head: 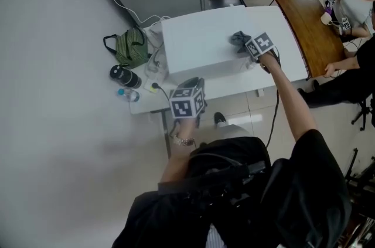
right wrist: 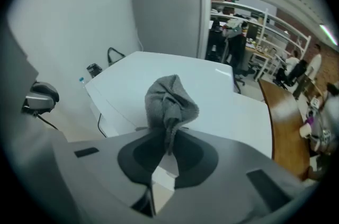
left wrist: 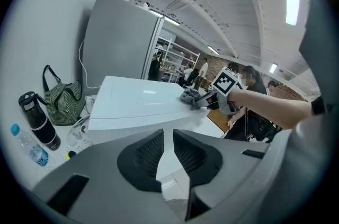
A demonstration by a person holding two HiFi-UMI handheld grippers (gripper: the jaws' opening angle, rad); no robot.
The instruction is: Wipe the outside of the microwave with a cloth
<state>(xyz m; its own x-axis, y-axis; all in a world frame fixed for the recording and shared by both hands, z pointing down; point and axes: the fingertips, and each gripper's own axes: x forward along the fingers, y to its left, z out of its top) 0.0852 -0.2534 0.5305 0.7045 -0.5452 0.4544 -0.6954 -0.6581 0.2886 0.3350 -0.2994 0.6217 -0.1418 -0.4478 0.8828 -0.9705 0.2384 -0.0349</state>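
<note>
The white desk (head: 234, 84) carries the white microwave (head: 199, 41), whose broad flat top fills the middle of the head view. A green striped bag (head: 130, 47) and a dark bottle (head: 124, 77) stand just left of the microwave.

The grey cloth (head: 239, 39) sits bunched on the microwave's top, towards its right near part. The right claw (right wrist: 161, 151) is clenched on the cloth's lower fold, so most of the fabric stands up in a loose peak rather than lying flat. The left claw (left wrist: 164, 149) has its jaws drawn together on nothing and hangs by the near left corner of the microwave.

To wipe well, I would tip the right claw lower so more cloth meets the surface. Then sweep in long overlapping passes from right to left across the top. The grip looks shallow, so pressing hard risks dragging the cloth free. The left claw could brace the near corner if the box slides.
</note>
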